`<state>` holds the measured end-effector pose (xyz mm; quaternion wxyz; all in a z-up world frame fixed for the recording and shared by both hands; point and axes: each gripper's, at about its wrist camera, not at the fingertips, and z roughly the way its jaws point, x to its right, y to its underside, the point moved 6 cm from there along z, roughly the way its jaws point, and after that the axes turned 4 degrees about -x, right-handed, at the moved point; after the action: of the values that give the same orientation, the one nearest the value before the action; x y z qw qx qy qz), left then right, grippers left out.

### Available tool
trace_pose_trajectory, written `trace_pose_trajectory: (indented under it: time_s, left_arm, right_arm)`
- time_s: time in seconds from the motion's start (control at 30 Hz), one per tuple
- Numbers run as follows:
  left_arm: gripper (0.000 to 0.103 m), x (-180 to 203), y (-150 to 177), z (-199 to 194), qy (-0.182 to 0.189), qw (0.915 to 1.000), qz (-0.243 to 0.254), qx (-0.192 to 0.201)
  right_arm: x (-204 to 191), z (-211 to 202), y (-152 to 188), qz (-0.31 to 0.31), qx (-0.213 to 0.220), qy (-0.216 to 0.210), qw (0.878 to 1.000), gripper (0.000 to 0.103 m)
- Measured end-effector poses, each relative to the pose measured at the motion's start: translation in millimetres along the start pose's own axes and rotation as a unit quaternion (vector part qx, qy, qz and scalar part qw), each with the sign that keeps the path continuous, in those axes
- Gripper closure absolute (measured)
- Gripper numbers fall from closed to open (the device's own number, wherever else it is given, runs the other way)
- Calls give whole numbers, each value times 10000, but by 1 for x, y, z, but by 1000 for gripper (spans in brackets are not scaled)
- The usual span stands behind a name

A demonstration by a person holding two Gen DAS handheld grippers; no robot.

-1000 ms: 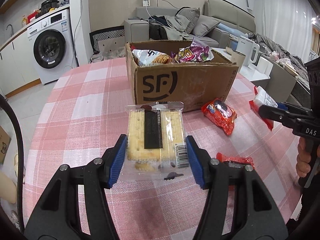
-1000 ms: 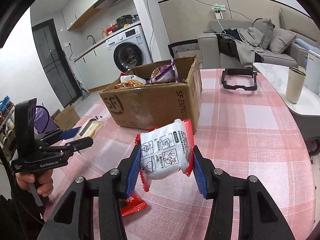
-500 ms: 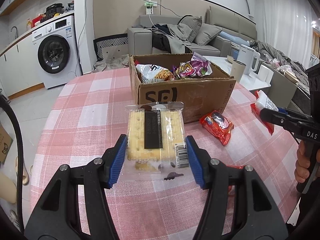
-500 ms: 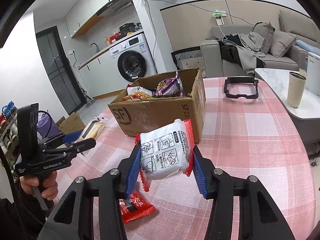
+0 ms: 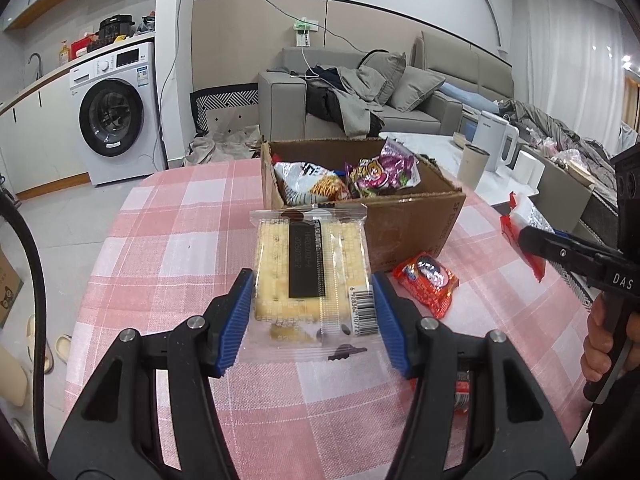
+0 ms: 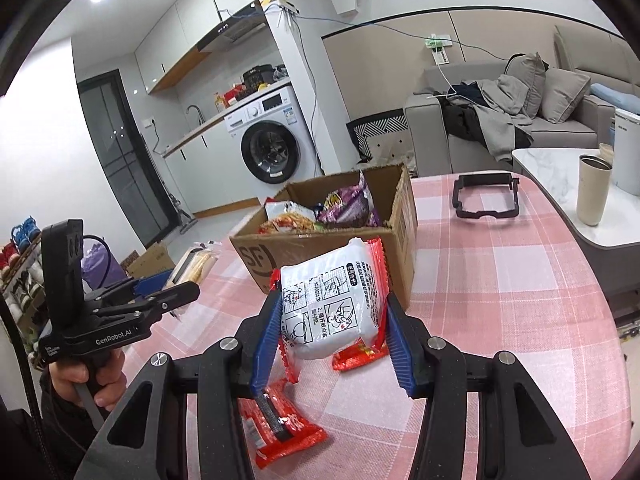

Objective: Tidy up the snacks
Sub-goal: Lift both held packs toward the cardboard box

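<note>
Two snacks are held aloft: a cracker pack (image 5: pixel 310 276) clamped in the left gripper (image 5: pixel 312 312), a noodle packet (image 6: pixel 330 304) in the right gripper (image 6: pixel 332 334). Both are judged light, crushable; edges suit gripping. The cardboard box (image 5: pixel 404 216) lies at twelve o'clock.

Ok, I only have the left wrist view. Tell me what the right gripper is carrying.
Observer: The right gripper is shut on a white and red noodle packet, printed instruction panels facing the camera.
Operator: Report what's on the table under it.
Observer: A red packet lies on the table below the left finger.
Operator: Check beyond the box.
Observer: A black frame lies past the cardboard box.
</note>
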<state>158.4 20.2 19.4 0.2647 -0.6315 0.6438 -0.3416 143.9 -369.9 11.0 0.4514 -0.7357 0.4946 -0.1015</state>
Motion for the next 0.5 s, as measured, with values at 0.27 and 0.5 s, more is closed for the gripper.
trace_pose_trajectory:
  time_s: [0.27, 0.5]
  left_arm:
    - [48, 8, -23, -8, 34, 9996, 17, 265]
    - [48, 11, -47, -9, -20, 9991, 40, 422]
  right_arm:
    - [-12, -4, -20, -113, 175, -85, 9997, 53]
    - [-17, 2, -38, -176, 255, -63, 9995, 53]
